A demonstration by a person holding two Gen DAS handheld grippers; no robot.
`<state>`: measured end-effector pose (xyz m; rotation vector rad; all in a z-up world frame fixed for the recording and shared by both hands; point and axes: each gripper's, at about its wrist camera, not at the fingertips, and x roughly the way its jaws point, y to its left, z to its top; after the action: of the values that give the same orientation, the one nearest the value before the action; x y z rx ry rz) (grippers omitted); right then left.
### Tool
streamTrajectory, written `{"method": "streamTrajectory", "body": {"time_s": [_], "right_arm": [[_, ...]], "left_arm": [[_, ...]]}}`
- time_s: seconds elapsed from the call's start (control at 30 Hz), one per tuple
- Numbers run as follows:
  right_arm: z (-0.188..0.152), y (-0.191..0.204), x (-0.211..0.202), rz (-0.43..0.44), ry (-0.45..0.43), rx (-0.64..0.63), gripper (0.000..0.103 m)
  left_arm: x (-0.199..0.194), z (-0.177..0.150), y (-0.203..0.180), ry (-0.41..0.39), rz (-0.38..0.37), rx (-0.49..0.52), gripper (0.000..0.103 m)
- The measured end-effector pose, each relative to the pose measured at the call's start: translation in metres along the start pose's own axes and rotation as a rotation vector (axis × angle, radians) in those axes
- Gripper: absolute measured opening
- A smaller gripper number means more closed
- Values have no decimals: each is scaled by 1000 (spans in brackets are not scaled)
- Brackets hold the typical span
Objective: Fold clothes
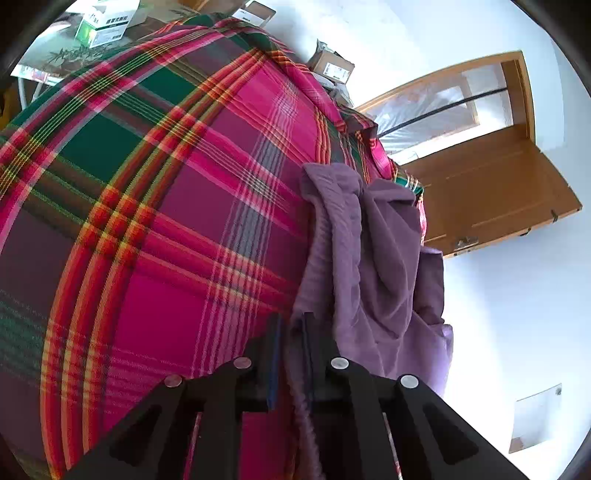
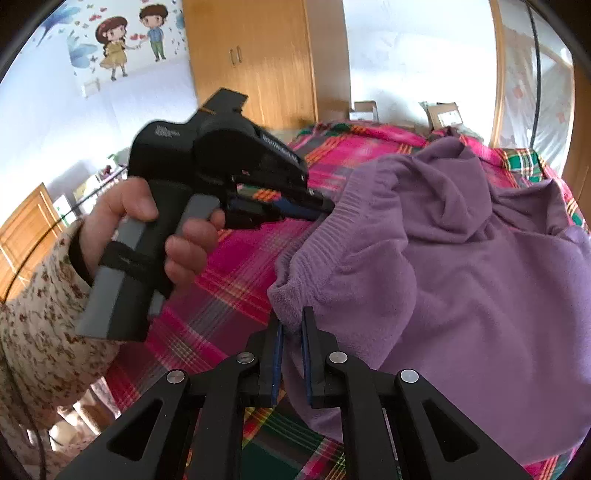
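A purple fleece garment [image 2: 461, 266] lies bunched on a bed covered by a pink, red and green plaid cloth [image 2: 229, 280]. My right gripper [image 2: 293, 332] is shut on a ribbed edge of the garment at its near left corner. In the right wrist view my left gripper [image 2: 325, 207] shows from the side, held by a hand [image 2: 147, 218], its tips shut on another ribbed edge farther along. In the left wrist view the purple garment [image 1: 373, 266] hangs ahead of the left gripper [image 1: 291, 328], with a ribbed strip pinched between its fingers.
The plaid cloth [image 1: 166, 206] fills the bed. Cardboard boxes [image 1: 332, 66] and a green-white box [image 1: 107, 22] sit past its far edge. A wooden door [image 1: 491, 192] is at the right, a wooden wardrobe [image 2: 258, 62] stands behind. A floral sleeve [image 2: 40, 314] is at left.
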<state>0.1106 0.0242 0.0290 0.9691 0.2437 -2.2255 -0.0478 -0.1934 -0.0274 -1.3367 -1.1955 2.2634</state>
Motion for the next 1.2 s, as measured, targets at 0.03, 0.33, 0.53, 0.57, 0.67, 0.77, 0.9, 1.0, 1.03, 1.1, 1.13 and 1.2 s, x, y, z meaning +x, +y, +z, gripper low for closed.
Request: {"method": "streamTrajectory", "body": {"time_s": [0.03,0.33,0.53,0.57,0.67,0.77,0.9,1.0,1.03,1.1,1.13,1.2], "right_arm": [[0,0,2,2,6,1,10],[0,1,6,3,20,-5,10],[1,0,8,10,25,-6,10],[2,-1,8,10,26,-7,10],[2,-1,9,13,30,-9,10],[3,-2,11,18,33,-10,10],[3,-4,13,23,36,-9,10],[3,-5,13,26,38,-8,10],[3,-4,14,28,38,-7,10],[3,-4,15,29,41,-8,10],[3,-4,15,30,42,-10,10],[3,-4,16,32,43,-12,10]], "left_arm": [[4,1,1,10,-17,-10,17],[6,8,8,22,-171,-74,33],[3,11,10,9,-171,-97,33],[3,12,10,8,-166,-96,33],[1,15,9,-12,-158,-93,33],[4,17,10,-1,-160,-104,33],[5,18,3,-5,-165,-77,35],[11,19,-1,7,-139,-68,34],[13,19,-2,9,-132,-65,35],[16,21,-7,16,-110,-44,35],[18,22,-10,20,-98,-30,35],[23,25,-16,32,-70,-1,35]]}}
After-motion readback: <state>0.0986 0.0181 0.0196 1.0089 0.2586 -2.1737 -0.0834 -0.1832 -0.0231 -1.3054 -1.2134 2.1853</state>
